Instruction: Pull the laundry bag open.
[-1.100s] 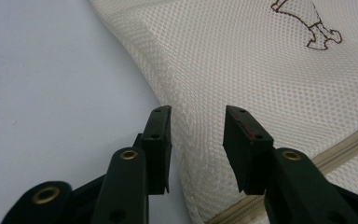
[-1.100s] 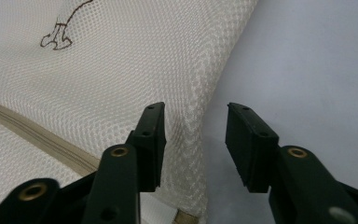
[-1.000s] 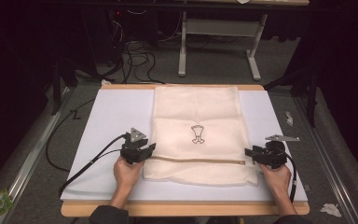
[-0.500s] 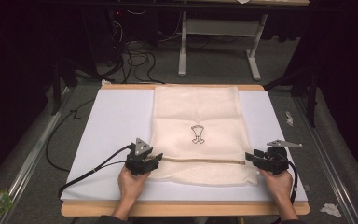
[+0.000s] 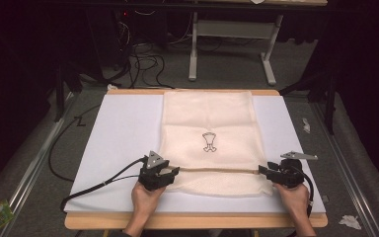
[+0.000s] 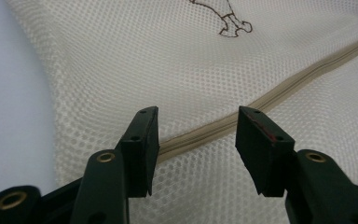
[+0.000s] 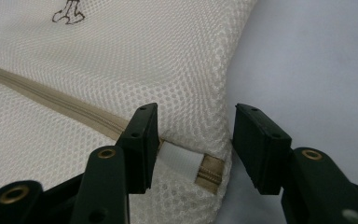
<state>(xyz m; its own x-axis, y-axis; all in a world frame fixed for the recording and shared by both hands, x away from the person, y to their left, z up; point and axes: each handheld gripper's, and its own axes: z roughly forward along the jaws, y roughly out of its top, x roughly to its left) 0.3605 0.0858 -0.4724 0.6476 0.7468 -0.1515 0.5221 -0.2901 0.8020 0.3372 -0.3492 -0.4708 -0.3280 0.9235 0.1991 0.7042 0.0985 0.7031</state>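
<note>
While the mesh bag (image 5: pixel 208 140) lies flat at the middle of the white table (image 5: pixel 118 133), its zipper (image 5: pixel 212 170) runs between both grippers. Left gripper (image 5: pixel 173 171) fingers have just opened further; right gripper (image 5: pixel 262 170) fingers stand open astride the zipper end. Cables (image 5: pixel 143 59) lie on the floor beyond.
</note>
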